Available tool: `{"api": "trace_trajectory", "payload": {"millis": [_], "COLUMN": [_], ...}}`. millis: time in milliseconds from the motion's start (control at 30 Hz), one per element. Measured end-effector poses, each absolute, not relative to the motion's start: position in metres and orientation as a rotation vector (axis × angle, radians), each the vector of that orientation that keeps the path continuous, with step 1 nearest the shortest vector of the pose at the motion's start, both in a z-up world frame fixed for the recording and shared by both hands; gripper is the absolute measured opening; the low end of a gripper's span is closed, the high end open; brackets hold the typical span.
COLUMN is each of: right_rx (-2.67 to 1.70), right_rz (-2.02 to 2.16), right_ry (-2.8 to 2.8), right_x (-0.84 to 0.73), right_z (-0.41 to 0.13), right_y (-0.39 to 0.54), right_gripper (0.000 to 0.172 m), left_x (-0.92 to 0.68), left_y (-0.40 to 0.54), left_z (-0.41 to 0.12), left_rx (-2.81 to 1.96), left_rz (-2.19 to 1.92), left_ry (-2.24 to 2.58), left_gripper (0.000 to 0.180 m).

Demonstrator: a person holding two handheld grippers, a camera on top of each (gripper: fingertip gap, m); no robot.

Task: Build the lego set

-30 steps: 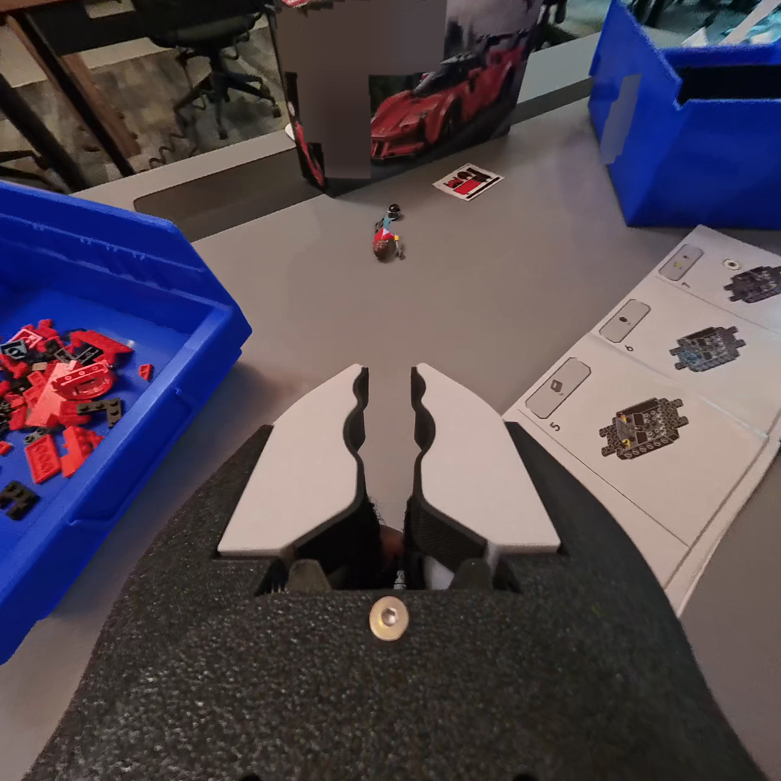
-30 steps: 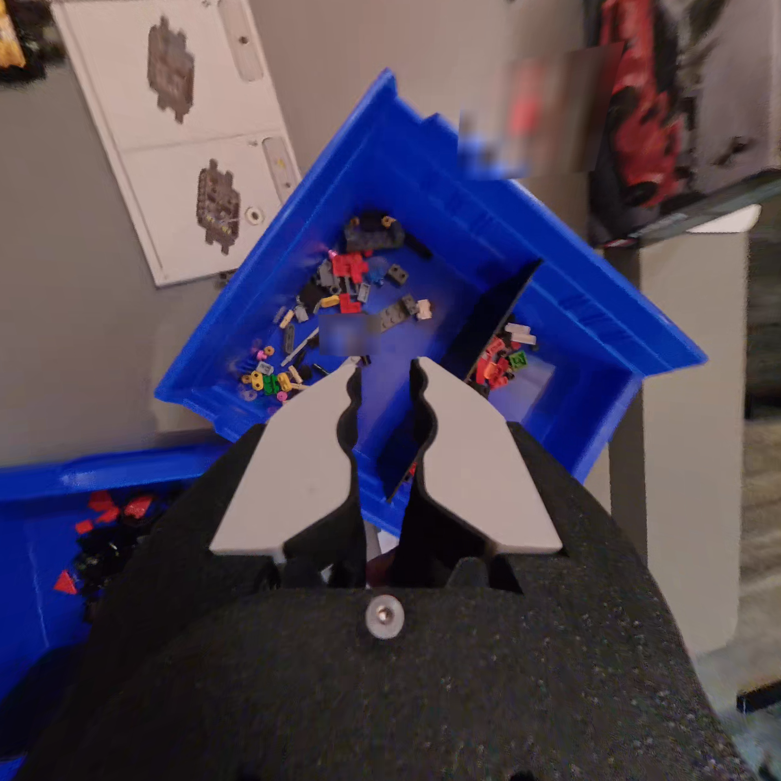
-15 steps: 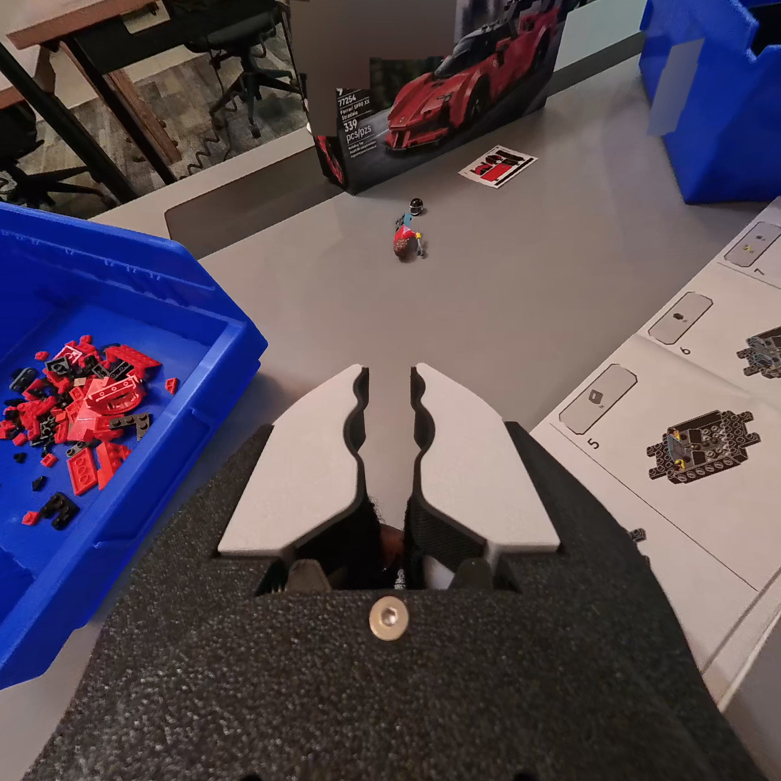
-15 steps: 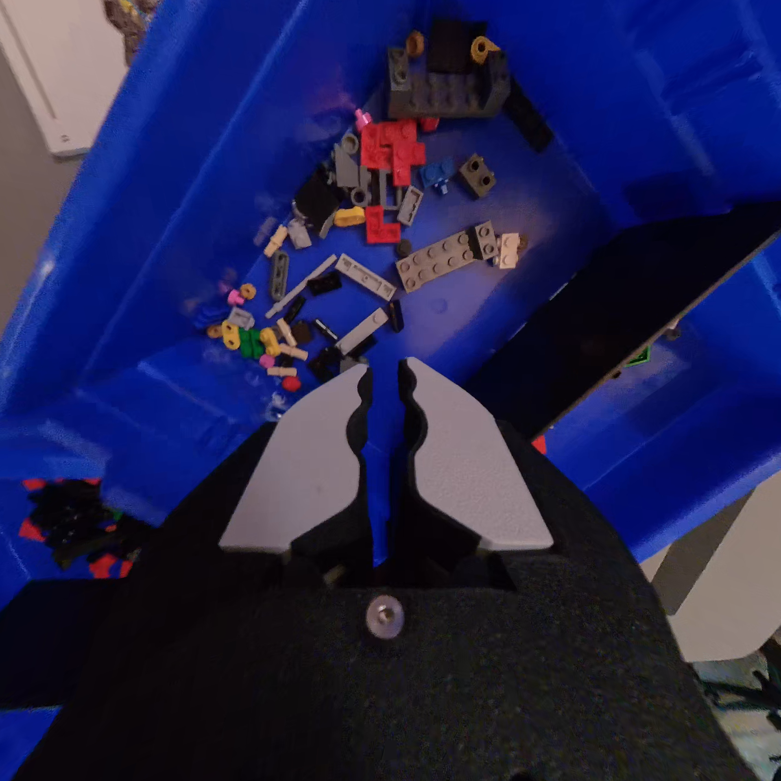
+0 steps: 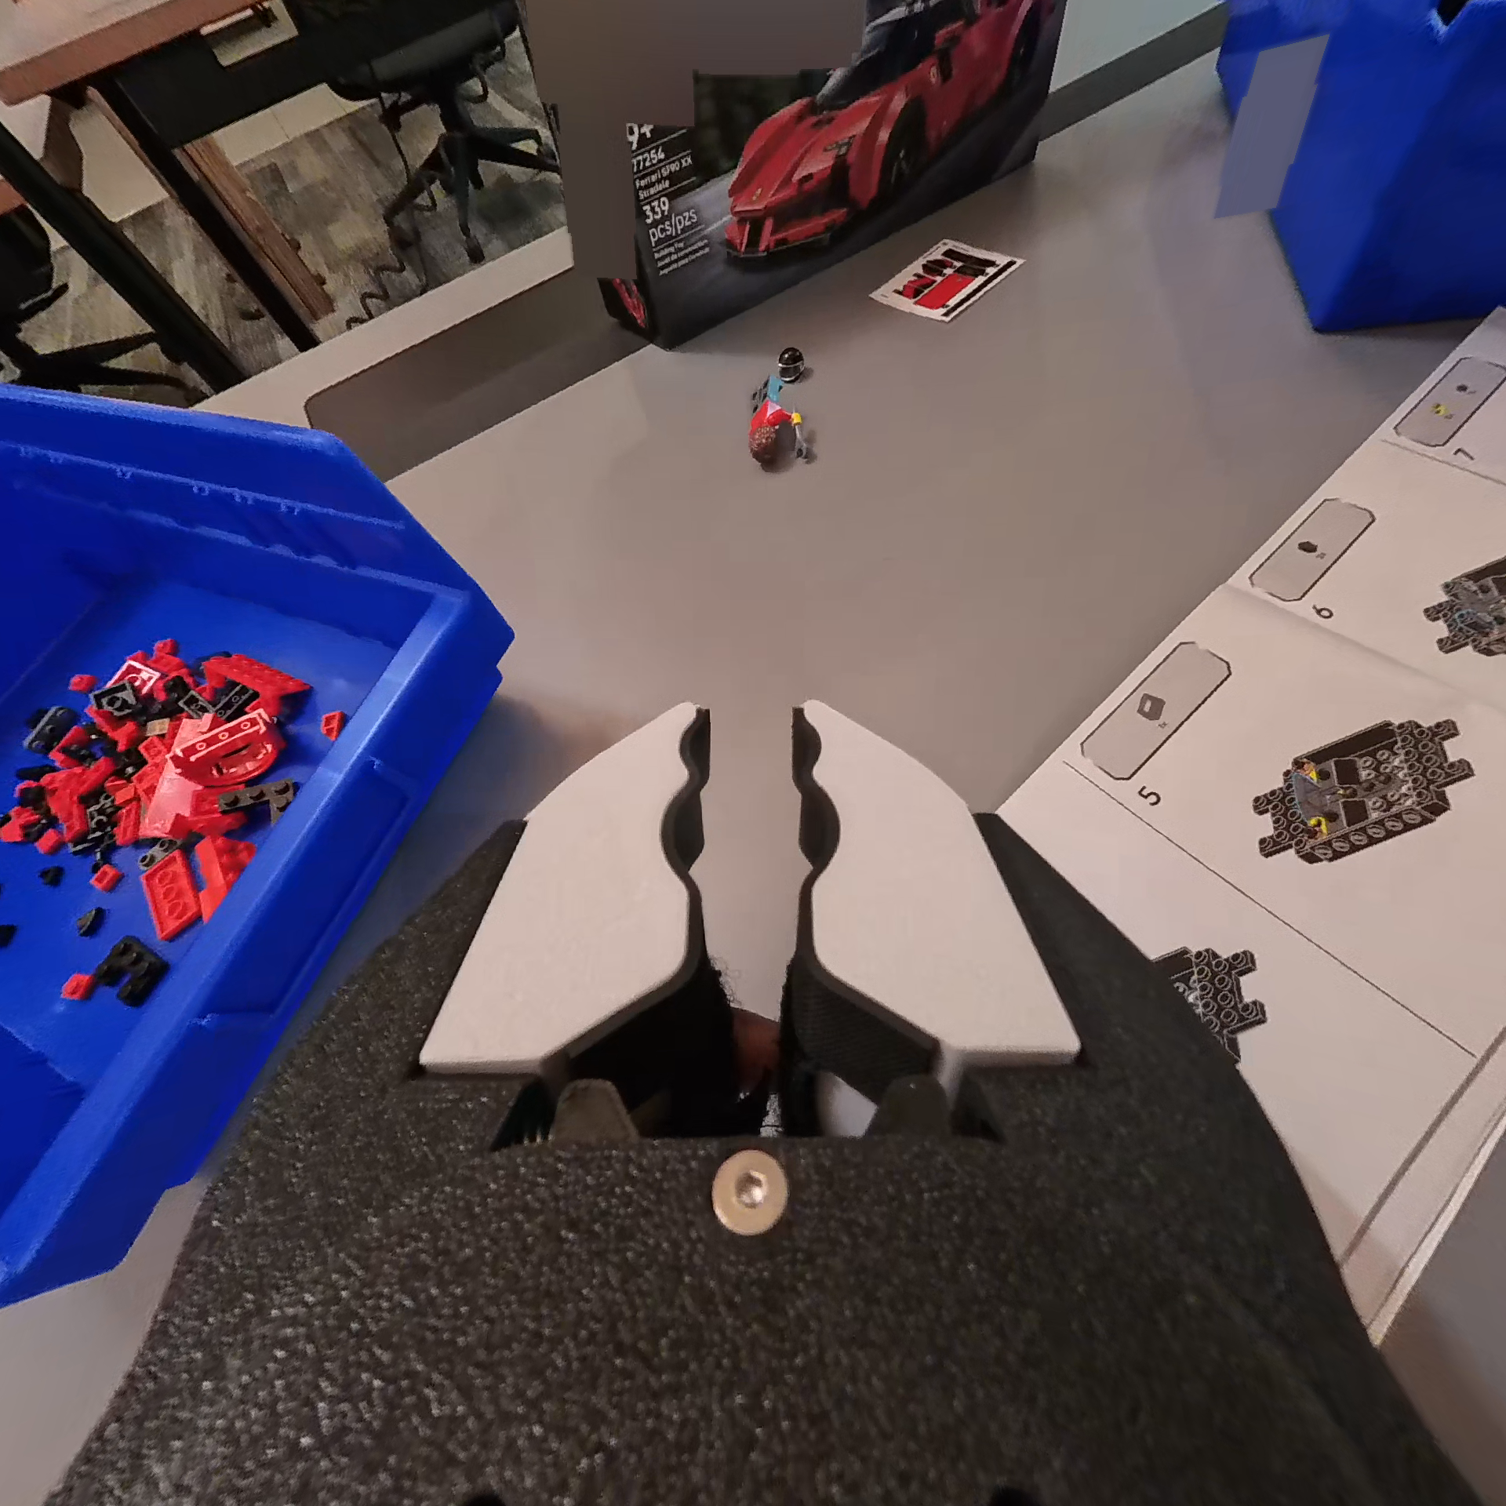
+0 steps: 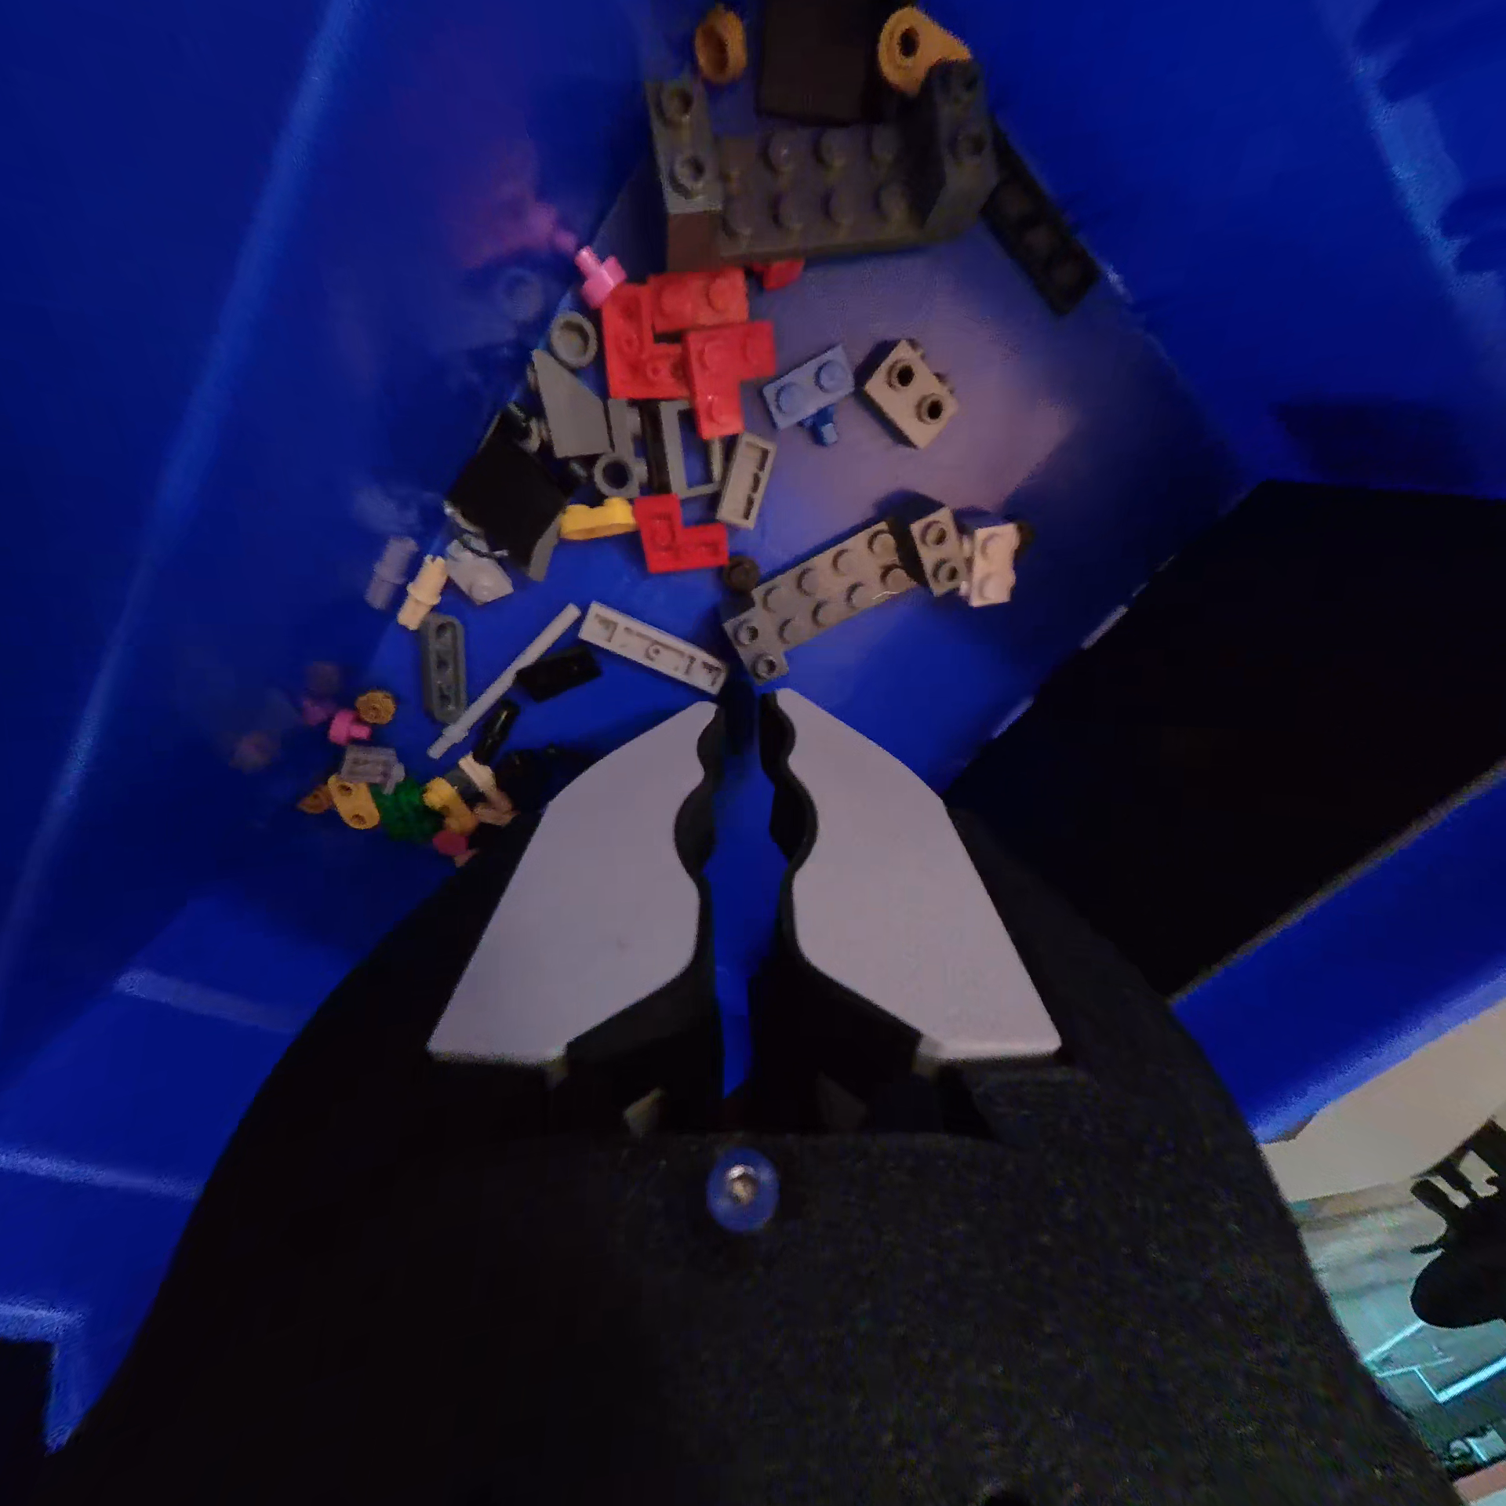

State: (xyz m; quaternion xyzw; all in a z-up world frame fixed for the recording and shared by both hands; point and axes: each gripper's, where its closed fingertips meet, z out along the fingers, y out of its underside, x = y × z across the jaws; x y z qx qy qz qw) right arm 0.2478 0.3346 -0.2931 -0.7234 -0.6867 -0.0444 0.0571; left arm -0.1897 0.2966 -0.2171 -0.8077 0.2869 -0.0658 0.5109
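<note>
Grey tabletop (image 5: 937, 570) takes up most of the left wrist view. A blue plastic bin (image 5: 342, 693) holding loose red and black bricks (image 5: 155, 790) sits at about 9 o'clock from the left gripper (image 5: 750, 717). An open white instruction booklet (image 5: 1222, 815) lies at 3 o'clock, and a dark cardboard box with a red car picture (image 5: 856, 163) stands at 12. A small toy figure in red (image 5: 770, 424) lies on the table between that box and the fingertips, well apart from them. The left gripper's jaws stand parted with only bare table showing between them.

The right gripper (image 6: 743, 709) is down inside a second blue bin (image 6: 244, 407) of mixed small bricks. Its jaws are nearly together but a slim gap shows, with nothing pinched. A long dark grey studded plate (image 6: 823, 595) lies just past the tips at 12 to 1 o'clock, and a light grey flat tile (image 6: 652, 648) just at 11. Red L-shaped pieces (image 6: 693, 358) sit farther up.
</note>
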Motion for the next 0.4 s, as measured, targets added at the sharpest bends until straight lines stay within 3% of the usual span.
{"api": "trace_trajectory", "payload": {"millis": [200, 333, 400], "right_rx": [-2.248, -2.260, -2.095], "right_rz": [-0.067, 0.603, 1.142], "right_ry": [-2.009, -1.495, -1.131], "right_x": [0.245, 0.200, 0.162], "right_z": [-0.282, -0.207, -0.142], "right_y": [0.334, 0.333, 0.328], "right_gripper": [0.006, 0.006, 0.005], "left_x": [-0.169, -0.118, -0.079], "left_y": [0.294, 0.294, 0.294], "left_z": [-0.202, -0.168, -0.144], "left_rx": [-1.863, -1.676, -1.544], "left_rz": [-0.192, -0.374, -0.504], "left_ry": [0.808, 0.867, 0.867], "left_gripper": [0.019, 0.026, 0.041]}}
